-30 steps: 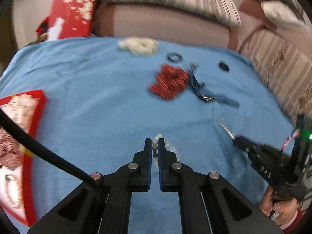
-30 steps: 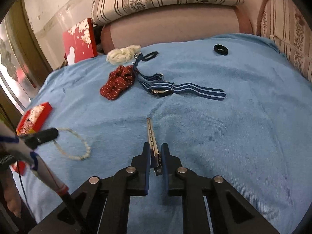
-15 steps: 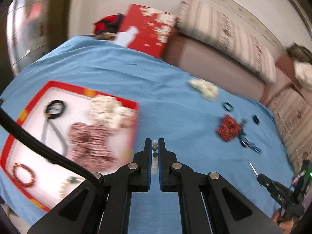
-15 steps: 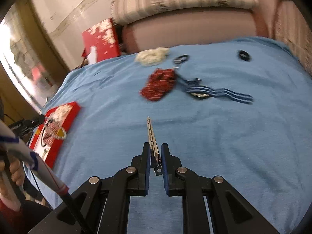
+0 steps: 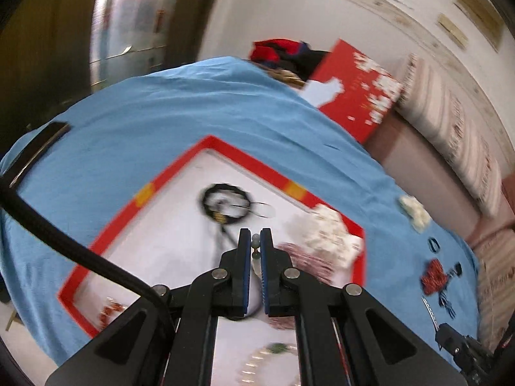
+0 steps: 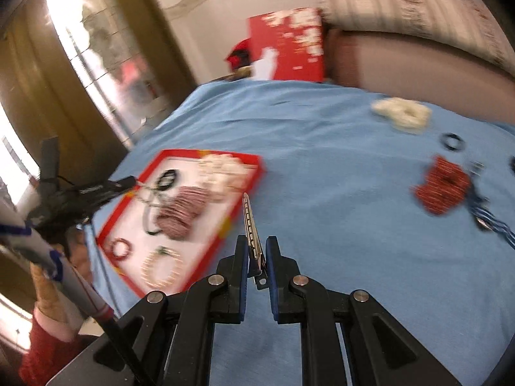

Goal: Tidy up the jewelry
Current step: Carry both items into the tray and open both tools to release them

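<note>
The left tongs (image 5: 256,241) are clenched on a pale bead bracelet (image 5: 255,240), held above the white floor of the red-rimmed tray (image 5: 225,148) on the blue-covered table (image 6: 322,148). The right tongs (image 6: 257,251) grip a slim metal hair clip (image 6: 250,225) just beside the tray's near edge. A red scrunchie (image 6: 442,186) and a cream scrunchie (image 6: 402,114) lie well apart from the tray.

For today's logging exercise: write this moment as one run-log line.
left claw: shut on bead bracelet, over red tray | right claw: shut on metal clip, beside tray | release: not yet
</note>
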